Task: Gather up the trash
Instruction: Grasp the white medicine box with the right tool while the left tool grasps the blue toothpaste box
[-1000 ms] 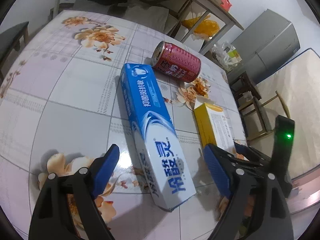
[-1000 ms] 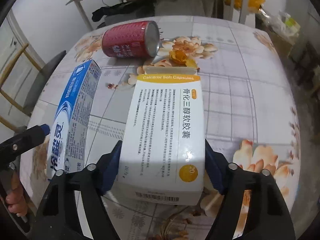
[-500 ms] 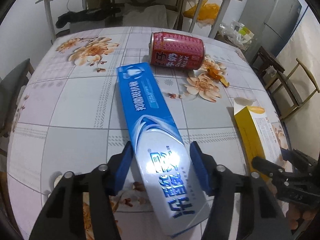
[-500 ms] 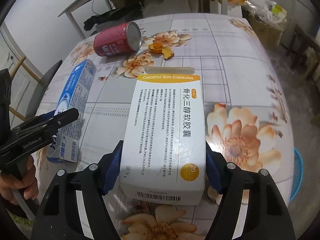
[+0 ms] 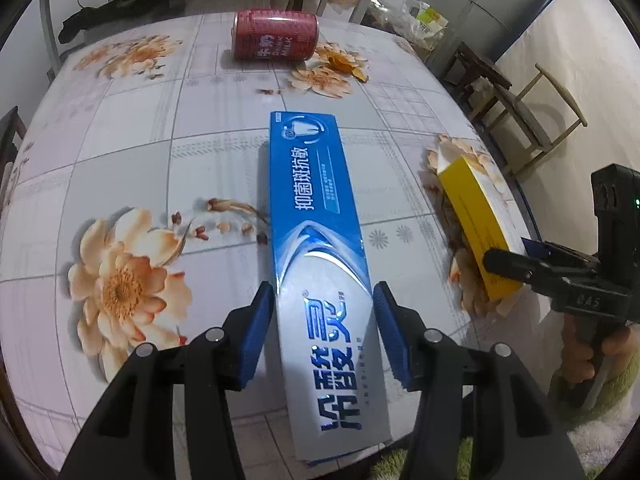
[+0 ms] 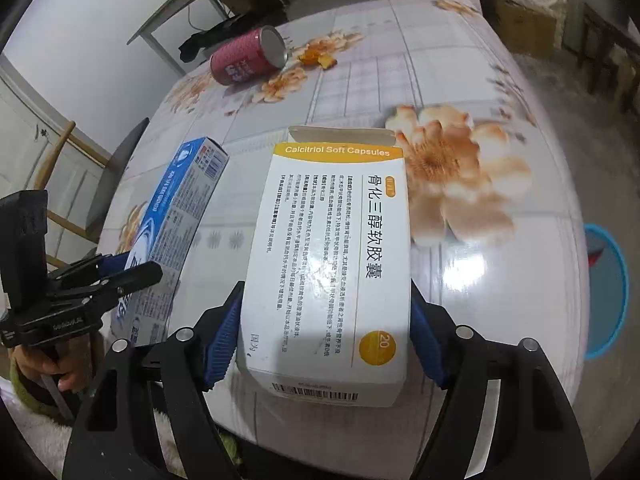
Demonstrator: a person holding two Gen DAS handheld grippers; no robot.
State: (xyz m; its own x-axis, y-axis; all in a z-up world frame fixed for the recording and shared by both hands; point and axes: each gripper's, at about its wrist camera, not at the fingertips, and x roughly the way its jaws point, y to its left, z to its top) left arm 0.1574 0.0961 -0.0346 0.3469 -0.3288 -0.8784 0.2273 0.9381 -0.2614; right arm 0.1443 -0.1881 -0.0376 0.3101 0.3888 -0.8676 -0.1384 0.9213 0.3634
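Observation:
My left gripper [image 5: 324, 332] is shut on the near end of a long blue toothpaste box [image 5: 316, 216], which it holds above the floral table [image 5: 132, 128]. My right gripper [image 6: 326, 328] is shut on a white and yellow capsule box [image 6: 332, 248], also lifted off the table. The capsule box shows in the left wrist view [image 5: 476, 216] at the right, and the toothpaste box shows in the right wrist view [image 6: 176, 216] at the left. A red drink can [image 5: 276, 36] lies on its side at the far end of the table [image 6: 246, 58].
A blue bin [image 6: 608, 284] stands on the floor past the table's right edge. Wooden chairs [image 5: 532, 120] stand to the right of the table. A metal-legged table with clutter [image 6: 224, 4] is behind.
My left gripper closed around the toothpaste box and lifted it. Both boxes have been drawn back towards the table's near edge. The can has not moved.

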